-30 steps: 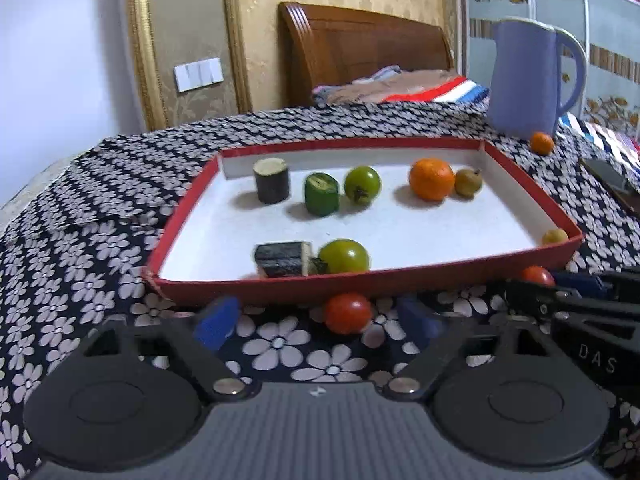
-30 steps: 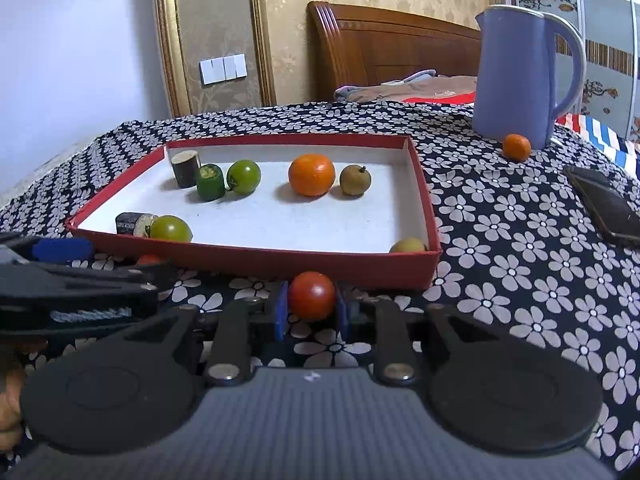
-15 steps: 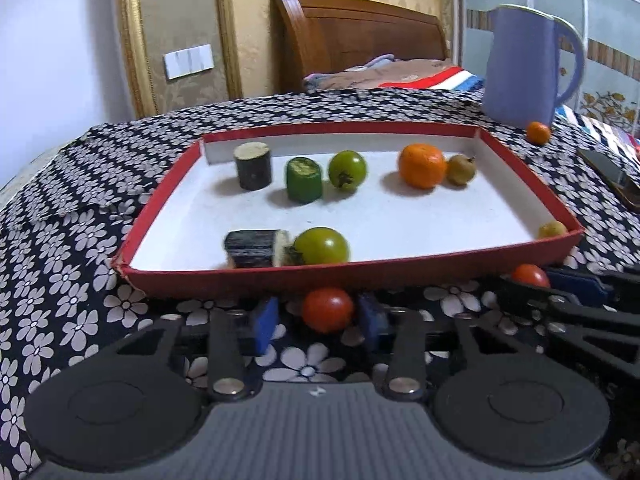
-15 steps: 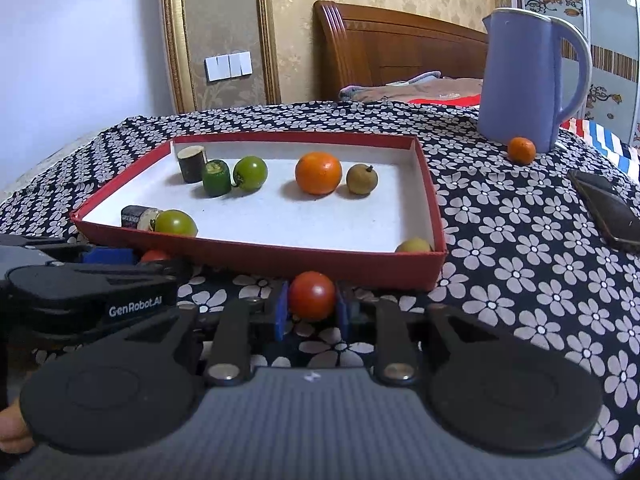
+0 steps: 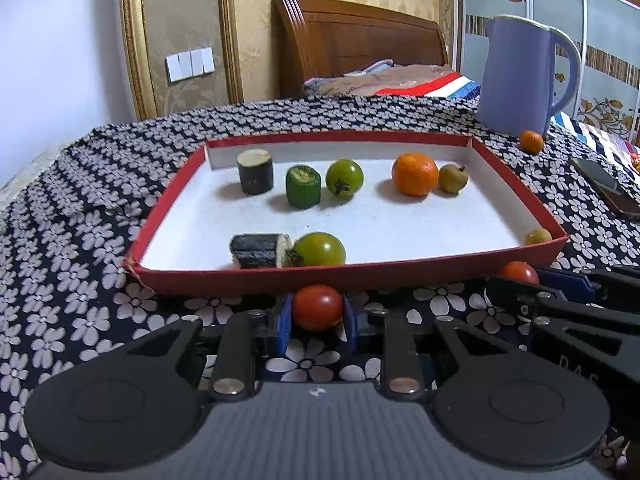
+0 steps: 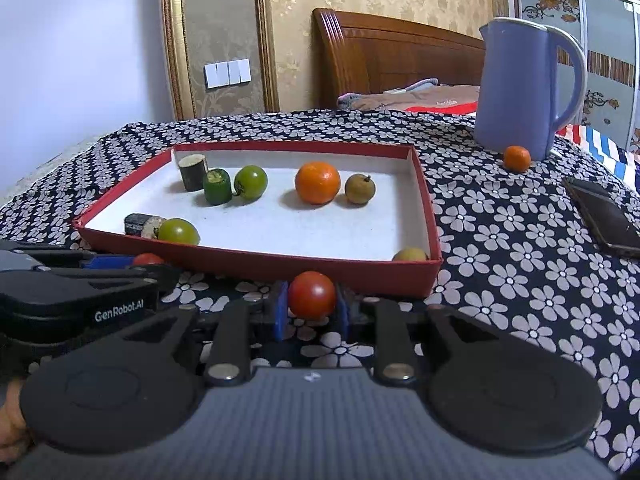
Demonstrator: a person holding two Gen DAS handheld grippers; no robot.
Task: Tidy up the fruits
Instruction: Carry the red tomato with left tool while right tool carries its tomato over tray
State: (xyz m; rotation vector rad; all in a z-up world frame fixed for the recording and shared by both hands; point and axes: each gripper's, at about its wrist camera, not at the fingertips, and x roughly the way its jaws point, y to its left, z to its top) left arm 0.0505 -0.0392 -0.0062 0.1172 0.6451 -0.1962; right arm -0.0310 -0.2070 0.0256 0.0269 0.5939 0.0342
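A red tray (image 5: pixel 256 280) (image 6: pixel 248 258) with a white floor holds an orange (image 5: pixel 415 174), two green tomatoes (image 5: pixel 344 178) (image 5: pixel 320 249), a green cucumber piece (image 5: pixel 303 186), two dark cut pieces (image 5: pixel 255 171) (image 5: pixel 260 251) and two small brownish fruits (image 5: pixel 453 178) (image 5: pixel 538 237). My left gripper (image 5: pixel 318 316) is shut on a red tomato (image 5: pixel 318 307) just in front of the tray. My right gripper (image 6: pixel 311 306) is shut on another red tomato (image 6: pixel 311 295) at the tray's front right; it shows in the left wrist view (image 5: pixel 519 273).
A blue jug (image 6: pixel 526 88) stands at the back right with a small orange (image 6: pixel 517 158) beside it. A dark phone (image 6: pixel 604 214) lies on the flowered cloth at the right. A bed headboard (image 5: pixel 356 44) is behind.
My left gripper's fingers closed from wide open onto the red tomato in front of the tray. The right gripper kept its hold on its tomato and rose slightly.
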